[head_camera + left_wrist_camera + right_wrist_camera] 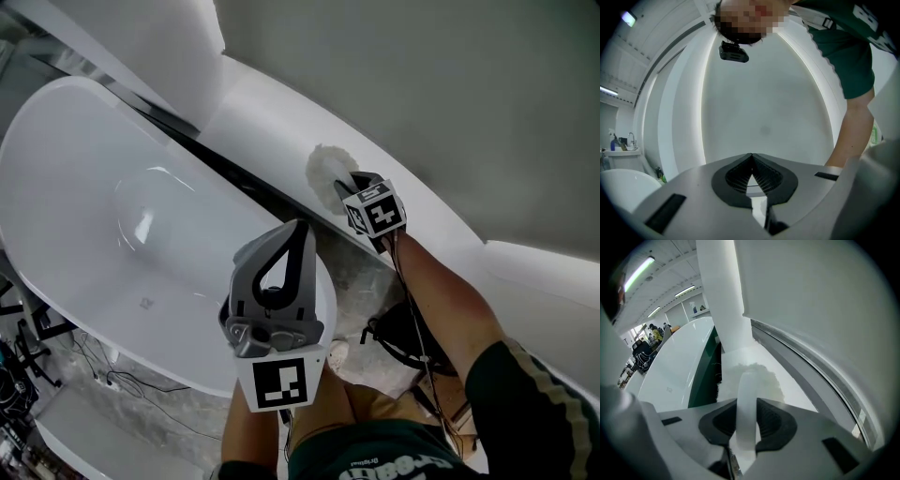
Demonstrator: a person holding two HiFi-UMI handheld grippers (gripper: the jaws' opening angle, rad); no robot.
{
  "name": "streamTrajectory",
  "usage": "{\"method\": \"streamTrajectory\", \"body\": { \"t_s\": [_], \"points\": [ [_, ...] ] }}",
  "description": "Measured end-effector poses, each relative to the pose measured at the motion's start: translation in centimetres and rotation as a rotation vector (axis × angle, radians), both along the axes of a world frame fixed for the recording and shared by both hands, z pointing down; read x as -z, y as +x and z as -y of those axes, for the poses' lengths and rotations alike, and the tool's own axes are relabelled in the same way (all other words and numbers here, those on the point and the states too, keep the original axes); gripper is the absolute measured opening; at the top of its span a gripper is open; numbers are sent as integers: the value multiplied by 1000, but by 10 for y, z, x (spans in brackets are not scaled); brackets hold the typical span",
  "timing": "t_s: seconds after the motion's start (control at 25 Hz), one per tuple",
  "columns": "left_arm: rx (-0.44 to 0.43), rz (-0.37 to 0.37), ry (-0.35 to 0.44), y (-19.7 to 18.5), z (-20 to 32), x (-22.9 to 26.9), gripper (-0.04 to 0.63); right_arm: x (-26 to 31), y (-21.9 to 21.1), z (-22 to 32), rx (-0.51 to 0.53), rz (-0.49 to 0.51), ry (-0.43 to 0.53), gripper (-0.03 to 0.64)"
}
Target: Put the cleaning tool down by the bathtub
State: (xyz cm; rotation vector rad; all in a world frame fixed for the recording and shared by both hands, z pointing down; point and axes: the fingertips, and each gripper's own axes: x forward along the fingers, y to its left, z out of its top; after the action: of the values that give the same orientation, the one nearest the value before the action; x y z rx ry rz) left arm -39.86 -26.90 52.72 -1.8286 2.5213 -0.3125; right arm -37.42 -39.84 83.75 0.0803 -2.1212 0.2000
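The cleaning tool [327, 169] you hold has a fluffy white head on a flat white handle [746, 411]. The head sits low over the white ledge [272, 117] just beside the bathtub [89, 173]; contact can't be confirmed. Your right gripper [352, 190] clamps narrowly on that handle, both pads pressed to its sides. It tips down toward the ledge, your forearm reaching in from lower right. Your left gripper [298, 231] hangs nearer your body, above the tub's near rim, its jaws closed together with nothing between them.
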Motion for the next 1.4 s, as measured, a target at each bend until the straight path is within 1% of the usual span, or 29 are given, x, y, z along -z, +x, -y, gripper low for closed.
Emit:
{"method": "streamTrajectory", "body": {
  "t_s": [0.2, 0.36, 0.48, 0.56, 0.68, 1.0, 1.16, 1.4],
  "points": [
    [8, -7, -18, 2, -10, -12, 9, -15, -8, -1, 5, -24, 3, 94],
    [16, -19, -16, 1, -13, -15, 9, -31, -13, 5, 6, -55, 2, 94],
    [16, -13, -19, 2, -13, -17, 9, -34, -17, 12, -6, -64, 20, 94],
    [22, -7, -18, 0, -13, -18, 9, -38, -21, 14, -4, -74, 26, 94],
    [40, -16, -15, -2, -15, -21, 9, -47, -23, 14, 6, -92, 27, 94],
    [57, -28, -24, -12, -20, -23, 9, -71, -18, 16, -23, -188, 0, 94],
    [61, -38, -25, -15, -19, -28, 9, -76, -18, 17, -34, -199, -14, 94],
    [49, -48, -18, -11, -13, -31, 9, -75, -16, 17, -22, -175, -11, 94]
  ]
}}
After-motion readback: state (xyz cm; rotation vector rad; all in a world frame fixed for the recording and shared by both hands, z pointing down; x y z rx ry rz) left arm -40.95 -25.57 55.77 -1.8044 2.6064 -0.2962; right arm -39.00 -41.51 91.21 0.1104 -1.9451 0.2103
